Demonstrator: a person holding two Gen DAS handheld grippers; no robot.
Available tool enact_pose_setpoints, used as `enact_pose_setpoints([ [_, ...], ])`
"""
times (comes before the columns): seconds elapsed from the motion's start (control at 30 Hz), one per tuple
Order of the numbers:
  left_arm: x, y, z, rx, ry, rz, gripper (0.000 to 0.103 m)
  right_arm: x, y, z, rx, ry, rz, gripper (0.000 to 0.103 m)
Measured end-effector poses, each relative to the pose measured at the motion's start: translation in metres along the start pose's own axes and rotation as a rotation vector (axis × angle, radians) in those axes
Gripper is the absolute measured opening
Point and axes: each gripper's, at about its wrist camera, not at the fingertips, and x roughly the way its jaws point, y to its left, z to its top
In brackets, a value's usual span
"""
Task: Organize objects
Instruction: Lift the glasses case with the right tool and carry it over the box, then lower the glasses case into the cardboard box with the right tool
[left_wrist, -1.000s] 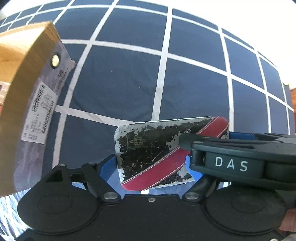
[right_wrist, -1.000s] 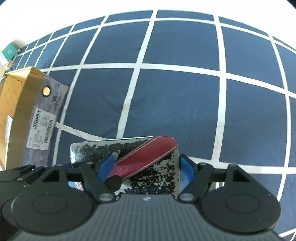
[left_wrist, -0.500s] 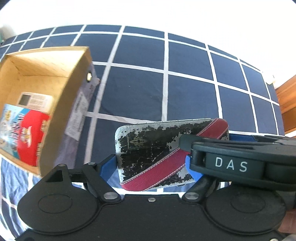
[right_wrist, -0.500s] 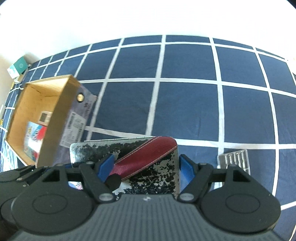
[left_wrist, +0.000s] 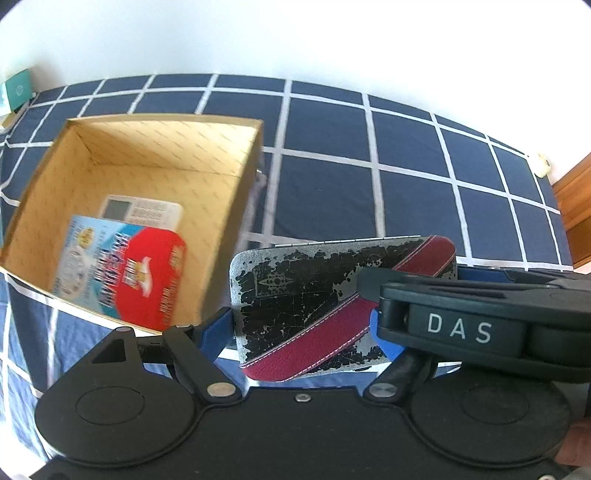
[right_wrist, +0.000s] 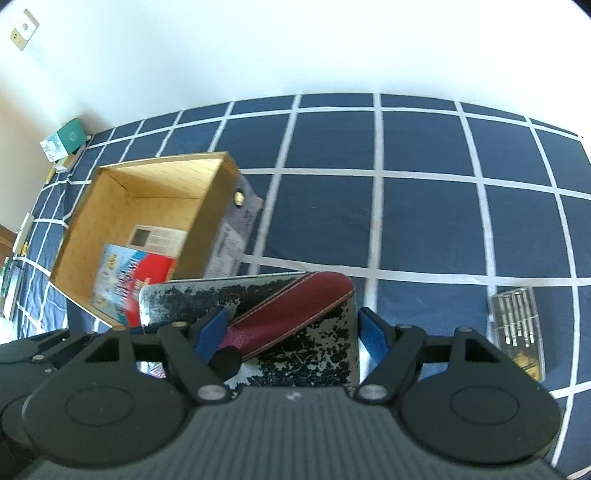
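A flat silver-and-black case with a red diagonal band (left_wrist: 332, 295) is held in the air between both grippers. My left gripper (left_wrist: 303, 328) is shut on its ends, and my right gripper (right_wrist: 291, 328) grips it too, its body crossing the left wrist view at right. The case (right_wrist: 295, 317) hangs above the navy checked cover, right of an open cardboard box (left_wrist: 155, 166). The box (right_wrist: 155, 199) holds a red and blue packet (left_wrist: 122, 269) and a white remote-like device (left_wrist: 144, 210).
A clear case of small screwdrivers (right_wrist: 521, 328) lies on the checked cover (right_wrist: 424, 229) at right. A green and white box (right_wrist: 62, 142) and small items sit by the wall at far left. A wooden edge (left_wrist: 576, 206) shows at far right.
Both grippers have risen with the case held between them. The view has widened, so the box's inside and the screwdriver case have come into sight.
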Motion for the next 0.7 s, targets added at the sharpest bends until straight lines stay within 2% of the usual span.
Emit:
enact_pose_setpoints([
  [0.33, -0.019, 0.074, 0.026, 0.048, -0.028, 0.016, 0.078, 0.012, 0.072, 0.013, 0.029, -0.042, 0.014, 0.076],
  [0.7, -0.017, 0.156, 0.056, 0.099, -0.039, 0.024, 0.078, 0.048, 0.156, 0.035, 0.07, -0.076, 0.026, 0.076],
])
